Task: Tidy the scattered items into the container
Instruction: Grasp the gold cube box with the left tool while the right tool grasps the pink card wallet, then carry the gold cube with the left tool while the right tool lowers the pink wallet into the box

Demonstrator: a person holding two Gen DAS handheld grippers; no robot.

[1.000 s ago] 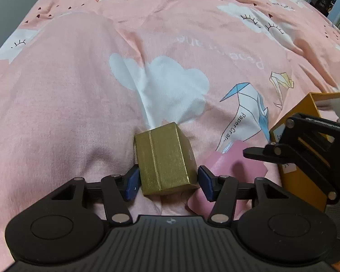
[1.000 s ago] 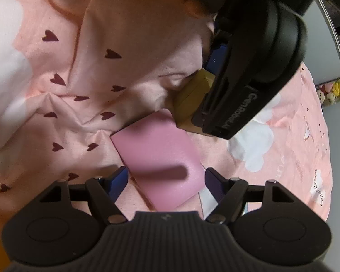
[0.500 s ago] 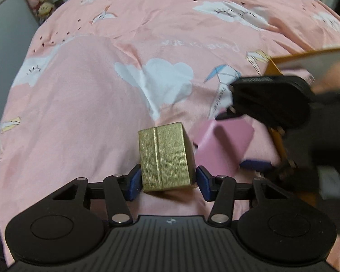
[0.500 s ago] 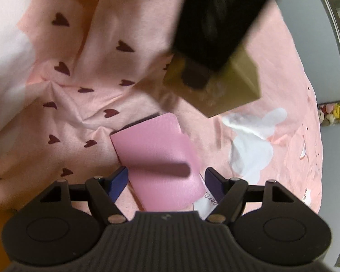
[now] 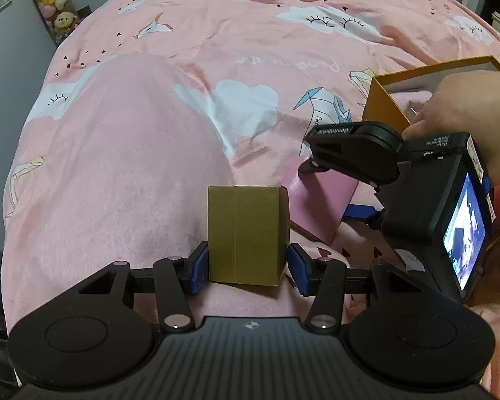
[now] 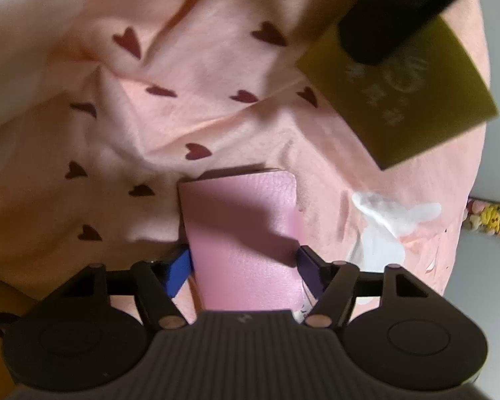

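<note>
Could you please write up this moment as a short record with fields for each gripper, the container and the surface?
left gripper: shut on the gold box, lifted off the bedspread
right gripper: jaws closing around the pink wallet, which lies on the bedspread; a firm grip cannot be confirmed
container: orange box, open at the top, on the bed to the right in the left wrist view
surface: pink bedspread with clouds, hearts and paper cranes
background: plush toys by the wall

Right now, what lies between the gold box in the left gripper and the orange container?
In the left wrist view, the pink wallet and the right gripper closing around it lie between the gold box and the orange container.
</note>
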